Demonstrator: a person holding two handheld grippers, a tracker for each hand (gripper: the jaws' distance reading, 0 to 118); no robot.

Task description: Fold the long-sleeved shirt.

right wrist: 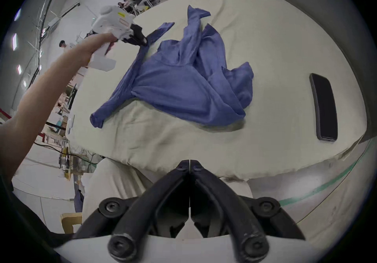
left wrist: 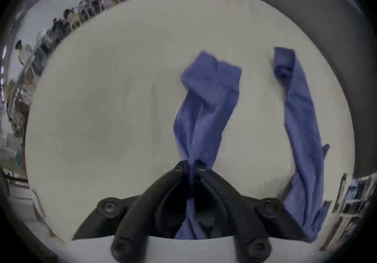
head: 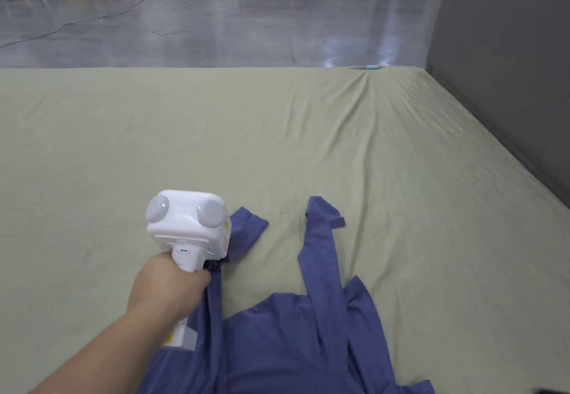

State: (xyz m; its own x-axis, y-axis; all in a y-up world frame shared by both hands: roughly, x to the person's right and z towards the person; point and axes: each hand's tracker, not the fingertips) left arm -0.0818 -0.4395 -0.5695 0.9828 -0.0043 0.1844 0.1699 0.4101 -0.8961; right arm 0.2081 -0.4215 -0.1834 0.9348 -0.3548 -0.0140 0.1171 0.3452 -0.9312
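Note:
A blue long-sleeved shirt (head: 300, 339) lies crumpled on the pale green table cover (head: 278, 144), near its front edge. My left gripper (left wrist: 191, 165) is shut on one sleeve (left wrist: 206, 104), lifting it off the cover; its cuff hangs beyond the jaws. The same gripper (right wrist: 142, 40) appears white-bodied in the right gripper view, held by a hand. The other sleeve (head: 320, 245) stretches away across the cover. My right gripper (right wrist: 189, 164) is shut on nothing, held back off the table's front edge, away from the shirt (right wrist: 183, 88).
A dark phone (right wrist: 324, 108) lies on the cover to the right of the shirt. A grey partition (head: 512, 50) runs along the table's right side. Beyond the far edge is a shiny floor (head: 222, 16). People sit in the background.

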